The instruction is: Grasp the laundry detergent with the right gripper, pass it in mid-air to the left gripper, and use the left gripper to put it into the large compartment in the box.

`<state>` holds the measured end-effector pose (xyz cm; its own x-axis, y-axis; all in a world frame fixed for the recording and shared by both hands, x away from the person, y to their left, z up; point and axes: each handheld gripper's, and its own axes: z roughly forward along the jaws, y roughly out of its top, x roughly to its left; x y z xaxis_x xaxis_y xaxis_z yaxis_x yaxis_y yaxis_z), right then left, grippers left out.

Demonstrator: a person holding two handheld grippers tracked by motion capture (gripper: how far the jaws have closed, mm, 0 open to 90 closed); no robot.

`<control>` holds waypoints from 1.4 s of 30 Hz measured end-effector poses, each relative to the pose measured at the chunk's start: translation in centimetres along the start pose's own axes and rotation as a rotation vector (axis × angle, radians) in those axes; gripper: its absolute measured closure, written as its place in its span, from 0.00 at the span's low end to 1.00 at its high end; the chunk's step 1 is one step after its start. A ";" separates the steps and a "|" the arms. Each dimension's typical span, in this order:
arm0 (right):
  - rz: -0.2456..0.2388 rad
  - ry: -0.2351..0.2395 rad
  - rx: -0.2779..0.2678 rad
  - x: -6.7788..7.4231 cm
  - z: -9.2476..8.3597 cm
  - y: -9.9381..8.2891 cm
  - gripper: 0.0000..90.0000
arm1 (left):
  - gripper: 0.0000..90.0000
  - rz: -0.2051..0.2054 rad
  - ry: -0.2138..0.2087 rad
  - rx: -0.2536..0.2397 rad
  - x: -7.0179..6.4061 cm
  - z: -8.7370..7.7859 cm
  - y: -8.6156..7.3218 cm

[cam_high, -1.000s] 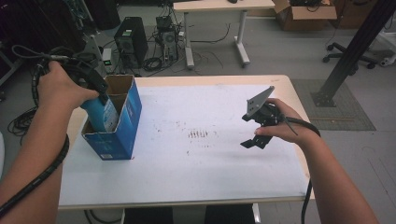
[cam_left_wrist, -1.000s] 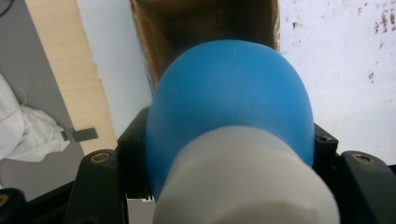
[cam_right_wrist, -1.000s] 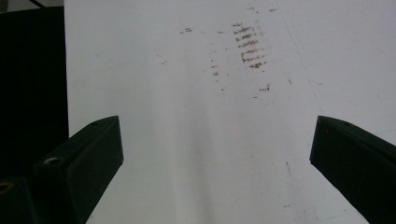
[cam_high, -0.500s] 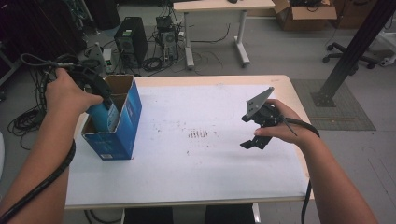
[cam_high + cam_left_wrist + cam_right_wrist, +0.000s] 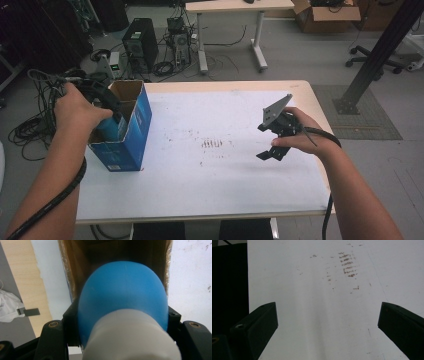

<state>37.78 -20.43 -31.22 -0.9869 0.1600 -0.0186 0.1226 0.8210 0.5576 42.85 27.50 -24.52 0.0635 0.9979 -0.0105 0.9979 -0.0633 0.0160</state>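
An open blue cardboard box point(image 5: 131, 134) stands upright at the table's left edge. My left gripper point(image 5: 111, 119) reaches down into its mouth, shut on a round blue object with a white base point(image 5: 106, 130). In the left gripper view that blue object point(image 5: 122, 295) sits between the black jaws of my left gripper point(image 5: 122, 315), with the box's brown inside point(image 5: 112, 252) right behind it. My right gripper point(image 5: 264, 142) hovers over the right half of the white table top point(image 5: 225, 185). In its own view my right gripper point(image 5: 328, 315) stands open, with nothing between its jaws.
Brown smudges point(image 5: 212, 144) mark the table's middle and lie ahead of the right jaws as brown smudges point(image 5: 348, 265). On the floor behind are a computer tower point(image 5: 137, 42), cables, a second desk point(image 5: 230, 7), a cardboard carton point(image 5: 327, 15) and a black post point(image 5: 380, 55).
My left hand has sunk, taking the blue object deeper into the box. The right gripper has stayed where it was.
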 end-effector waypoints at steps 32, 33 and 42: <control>0.016 0.010 -0.008 0.0 0.6 -0.9 0.03 | 0.42 0.005 0.007 0.039 -0.2 4.4 0.2; 0.016 0.010 -0.007 0.0 0.6 -0.9 0.03 | 0.42 0.005 0.007 0.038 -0.2 4.4 0.2; 0.014 0.015 -0.007 0.1 0.9 -0.9 0.03 | 0.42 0.022 0.026 0.027 -0.6 4.7 0.2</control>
<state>37.68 -20.66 -32.47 -0.9866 0.1629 0.0017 0.1356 0.8152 0.5631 43.12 26.83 -29.17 0.0854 0.9962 0.0155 0.9963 -0.0853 -0.0106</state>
